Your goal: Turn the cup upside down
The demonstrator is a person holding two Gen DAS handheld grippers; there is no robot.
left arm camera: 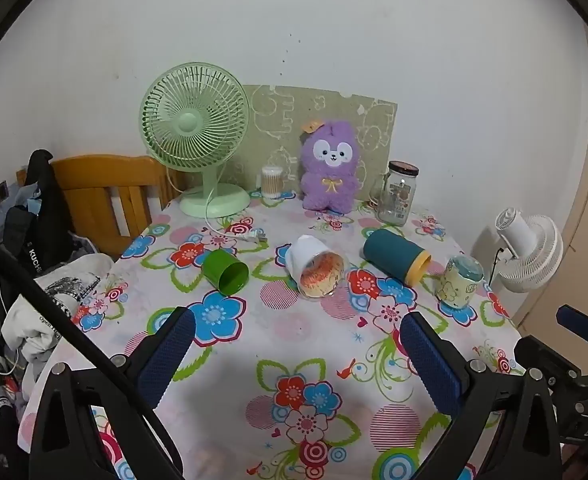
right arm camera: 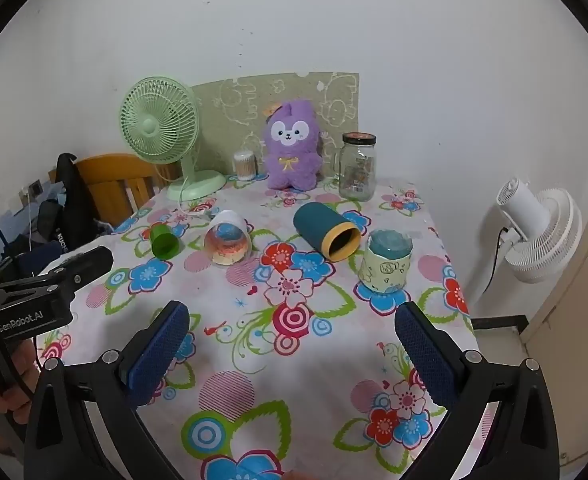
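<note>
Four cups sit mid-table on the floral cloth. A green cup lies on its side, mouth toward me. A clear cup with a white sleeve lies on its side. A teal cup with a yellow rim lies on its side. A pale yellow patterned cup stands upside down. My left gripper is open and empty, short of the cups. My right gripper is open and empty, also short of them.
At the back stand a green desk fan, a cotton swab tub, a purple plush toy and a glass jar. A white fan stands right of the table. A wooden chair with clothes is left.
</note>
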